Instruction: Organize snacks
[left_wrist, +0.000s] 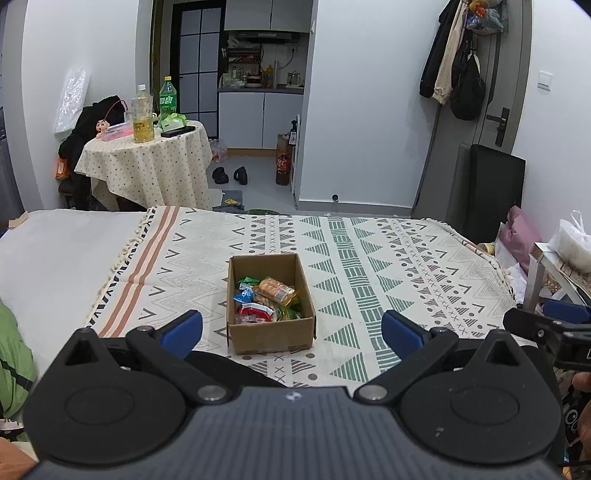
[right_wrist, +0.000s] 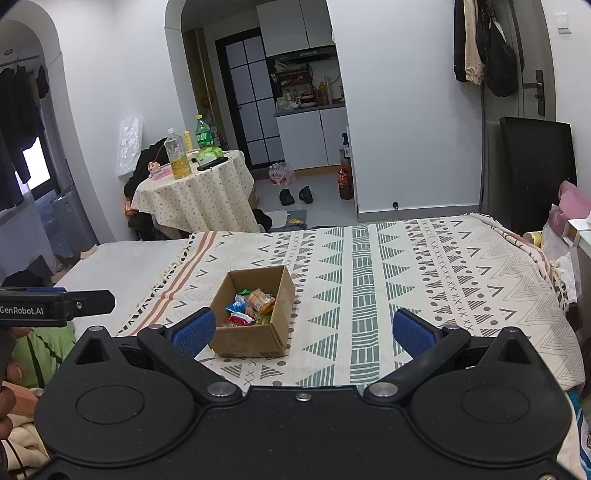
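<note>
L gripper (left_wrist: 291, 328) & R gripper (right_wrist: 303, 330) are both hovering w/ jaws spread wide, gripping nothing. Cardboard box (left_wrist: 271, 334) is sitting on patterned blanket (left_wrist: 388, 258) just ahead, holding snack packets (left_wrist: 266, 297) inside.

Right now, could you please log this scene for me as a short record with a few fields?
surface: patterned cloth spread flat
container: open cardboard box standing on the cloth
contents: wrapped snacks piled inside the box
loose snacks on cloth: none visible
left gripper: open, empty, short of the box
right gripper: open, empty, short of the box
background: round table with bottles
</note>
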